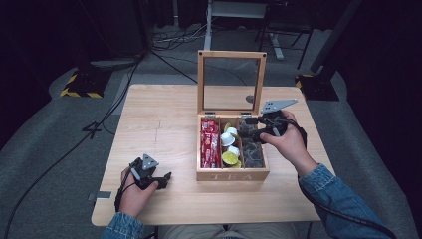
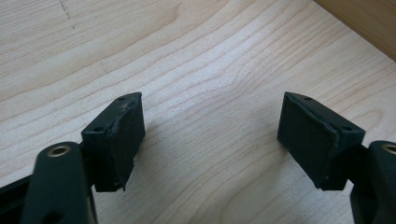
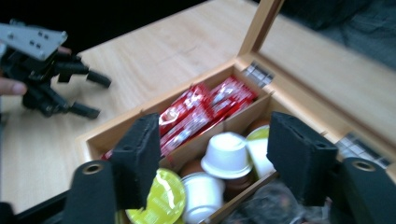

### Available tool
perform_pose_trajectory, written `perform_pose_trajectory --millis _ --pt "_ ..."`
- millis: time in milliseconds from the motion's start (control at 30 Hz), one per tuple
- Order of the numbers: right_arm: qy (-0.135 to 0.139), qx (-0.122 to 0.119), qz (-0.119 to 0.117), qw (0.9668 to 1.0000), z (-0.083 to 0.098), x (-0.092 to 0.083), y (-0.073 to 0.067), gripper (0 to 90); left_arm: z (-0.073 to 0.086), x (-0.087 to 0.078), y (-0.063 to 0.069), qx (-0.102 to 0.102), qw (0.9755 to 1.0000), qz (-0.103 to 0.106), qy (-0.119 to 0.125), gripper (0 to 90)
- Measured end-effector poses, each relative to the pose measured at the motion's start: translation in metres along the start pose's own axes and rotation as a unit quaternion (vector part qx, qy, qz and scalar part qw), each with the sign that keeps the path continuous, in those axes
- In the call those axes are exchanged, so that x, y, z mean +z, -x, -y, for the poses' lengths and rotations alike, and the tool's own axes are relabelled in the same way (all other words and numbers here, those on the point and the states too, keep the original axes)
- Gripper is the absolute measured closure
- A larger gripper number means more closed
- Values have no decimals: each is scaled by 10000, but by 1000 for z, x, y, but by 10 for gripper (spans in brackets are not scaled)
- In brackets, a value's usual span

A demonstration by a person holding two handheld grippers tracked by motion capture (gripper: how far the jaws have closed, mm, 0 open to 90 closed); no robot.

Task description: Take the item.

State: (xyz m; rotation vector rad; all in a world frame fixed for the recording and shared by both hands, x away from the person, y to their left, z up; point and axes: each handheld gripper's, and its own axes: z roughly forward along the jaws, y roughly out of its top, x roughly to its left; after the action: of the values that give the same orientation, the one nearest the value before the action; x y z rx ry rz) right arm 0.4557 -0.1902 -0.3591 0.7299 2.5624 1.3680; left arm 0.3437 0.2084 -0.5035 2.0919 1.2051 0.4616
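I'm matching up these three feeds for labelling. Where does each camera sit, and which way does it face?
High view: above the person's side, looking forward and down on the table; both forearms show.
Left gripper view: on the left gripper, facing bare tabletop between open jaws.
Right gripper view: on the right gripper, open over the tea box, looking across at the left gripper.
Shared: high and right gripper views both show the red sachets.

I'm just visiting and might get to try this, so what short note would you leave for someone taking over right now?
Left tool: open, holding nothing, resting on the table left of the tea box.
Right tool: open, holding nothing, above the box's compartments.
Box: lid up. Red sachets in the left compartment, small pods in the middle one, dark packets in the right.
Done: box opened.
Left: probably picking an item; nothing is gripped yet.
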Motion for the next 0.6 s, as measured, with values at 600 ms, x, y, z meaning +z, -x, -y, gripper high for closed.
perform_pose_trajectory --millis 600 --pt "-616 -19 -487 9969 9 43 -20 443 1 -1 0 5 10000 -36 -8 222"
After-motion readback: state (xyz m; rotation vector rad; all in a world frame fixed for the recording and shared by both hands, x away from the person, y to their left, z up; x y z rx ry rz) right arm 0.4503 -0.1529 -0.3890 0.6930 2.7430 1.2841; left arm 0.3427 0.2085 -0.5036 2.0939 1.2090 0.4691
